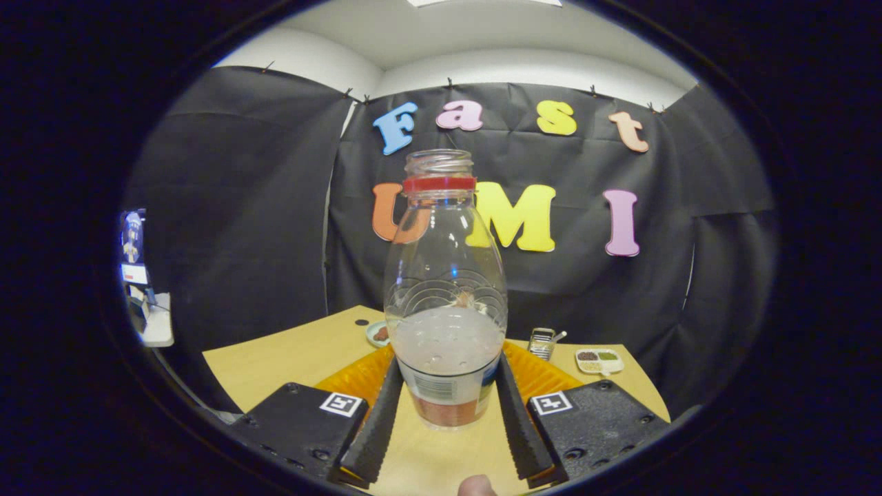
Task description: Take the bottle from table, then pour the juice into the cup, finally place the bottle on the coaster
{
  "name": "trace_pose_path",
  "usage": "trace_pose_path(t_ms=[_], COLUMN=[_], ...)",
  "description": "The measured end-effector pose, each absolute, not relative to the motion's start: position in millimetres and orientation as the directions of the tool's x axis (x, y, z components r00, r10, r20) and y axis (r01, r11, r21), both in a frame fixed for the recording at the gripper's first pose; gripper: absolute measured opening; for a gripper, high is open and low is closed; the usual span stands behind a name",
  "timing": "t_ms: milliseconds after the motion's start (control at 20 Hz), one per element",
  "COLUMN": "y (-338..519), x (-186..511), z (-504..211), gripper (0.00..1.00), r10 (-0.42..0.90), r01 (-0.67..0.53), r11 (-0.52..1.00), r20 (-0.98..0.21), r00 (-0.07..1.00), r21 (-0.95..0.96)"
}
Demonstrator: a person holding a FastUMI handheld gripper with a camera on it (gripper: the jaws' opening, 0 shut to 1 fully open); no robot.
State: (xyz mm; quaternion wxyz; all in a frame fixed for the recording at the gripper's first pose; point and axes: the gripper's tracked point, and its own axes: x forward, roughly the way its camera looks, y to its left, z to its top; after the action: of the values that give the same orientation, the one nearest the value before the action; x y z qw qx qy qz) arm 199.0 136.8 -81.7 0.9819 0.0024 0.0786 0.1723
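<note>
My tool (446,406) held the bottle (444,303) low on its labelled base, one finger pressed to each side, upright over the table (275,358); the bottle was clear plastic, uncapped, roughly a third full of pale juice, so I judged it light, somewhat yielding and smooth, best gripped at that stiffer lower band; an orange coaster (351,379) lay just behind it, partly hidden; a small dish (377,334) and a divided tray (599,360) sat beyond; no cup could be made out.
</note>
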Motion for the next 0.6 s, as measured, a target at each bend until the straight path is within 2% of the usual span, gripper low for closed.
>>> trace_pose_path(t_ms=[600], y=[150], x=[280], z=[-122], gripper=[0.75], r10=[0.290], r01=[-0.294], r11=[0.956], r20=[-0.187], r00=[0.938], r21=[0.010])
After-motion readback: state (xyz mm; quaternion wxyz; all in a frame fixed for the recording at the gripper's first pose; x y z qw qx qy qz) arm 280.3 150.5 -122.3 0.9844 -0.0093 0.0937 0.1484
